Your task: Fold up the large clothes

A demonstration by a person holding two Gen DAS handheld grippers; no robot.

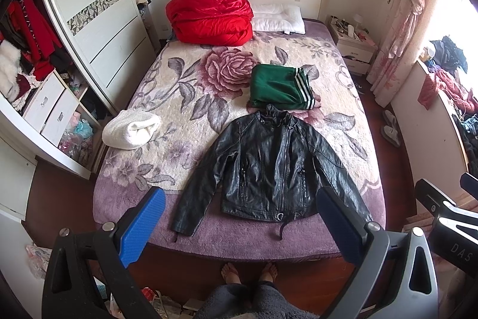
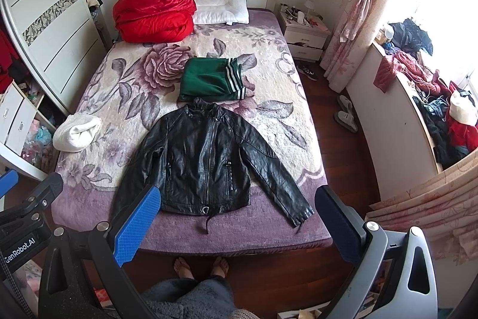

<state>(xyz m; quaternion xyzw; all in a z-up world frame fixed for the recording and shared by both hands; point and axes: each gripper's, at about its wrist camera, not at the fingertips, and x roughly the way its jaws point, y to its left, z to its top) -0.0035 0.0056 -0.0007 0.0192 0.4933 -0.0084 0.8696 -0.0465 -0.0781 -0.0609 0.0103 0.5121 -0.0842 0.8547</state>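
A black leather jacket (image 1: 269,166) lies flat and front-up on the bed, zipped, sleeves spread, hem toward me; it also shows in the right wrist view (image 2: 206,160). My left gripper (image 1: 242,220) is open and empty, held above the foot of the bed in front of the jacket's hem. My right gripper (image 2: 239,220) is open and empty, at the same height, to the right of the left one. A folded green garment (image 1: 280,87) with white stripes lies just beyond the collar; it also shows in the right wrist view (image 2: 213,79).
A floral blanket covers the bed (image 1: 179,85). A white rolled towel (image 1: 131,129) lies at the bed's left edge. A red quilt (image 1: 209,12) and white pillow (image 1: 277,18) are at the headboard. A wardrobe (image 1: 98,20) stands left, a nightstand (image 2: 304,32) and cluttered sill (image 2: 433,97) right.
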